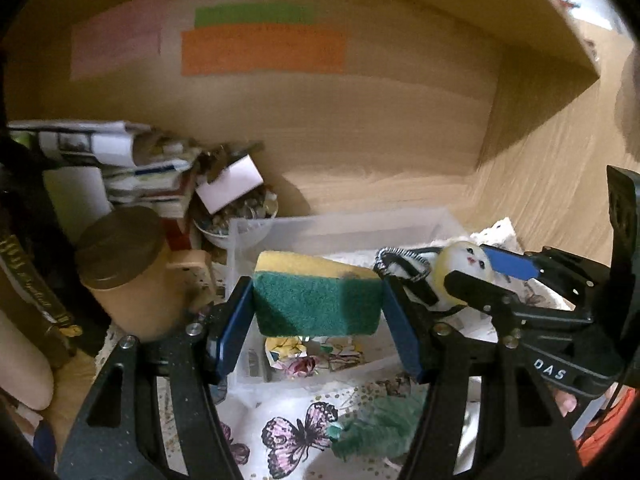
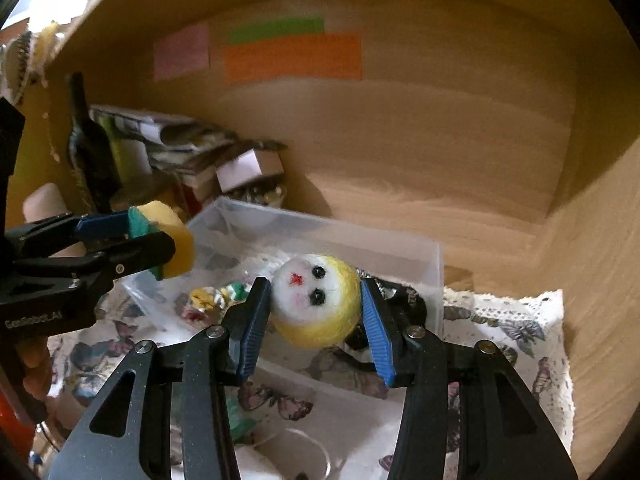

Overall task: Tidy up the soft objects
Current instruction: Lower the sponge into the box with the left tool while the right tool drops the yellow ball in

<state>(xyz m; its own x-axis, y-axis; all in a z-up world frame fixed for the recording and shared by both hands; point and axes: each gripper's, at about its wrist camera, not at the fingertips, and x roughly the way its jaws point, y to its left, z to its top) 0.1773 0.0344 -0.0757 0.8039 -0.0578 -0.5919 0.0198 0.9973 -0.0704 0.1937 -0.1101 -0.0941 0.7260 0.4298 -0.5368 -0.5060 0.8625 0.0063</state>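
Observation:
My left gripper (image 1: 318, 304) is shut on a yellow-and-green sponge (image 1: 316, 296) and holds it above the near left part of a clear plastic bin (image 1: 340, 224). My right gripper (image 2: 316, 312) is shut on the round head of a soft doll (image 2: 316, 304) with yellow hair, a white face and a black body, held over the bin's (image 2: 320, 224) right side. The doll (image 1: 464, 268) and right gripper (image 1: 480, 280) also show in the left wrist view. The sponge (image 2: 172, 240) and left gripper (image 2: 148, 244) show at the left of the right wrist view. A crumpled flowery cloth (image 1: 316, 356) lies in the bin.
The bin stands on a butterfly-print cloth (image 1: 296, 432) inside a wooden shelf nook. A green fuzzy item (image 1: 376, 424) lies on the cloth in front. At the left stand a brown lidded jar (image 1: 124, 272), stacked papers (image 1: 132, 160), a bowl of small things (image 1: 240, 216) and a dark bottle (image 2: 88, 148).

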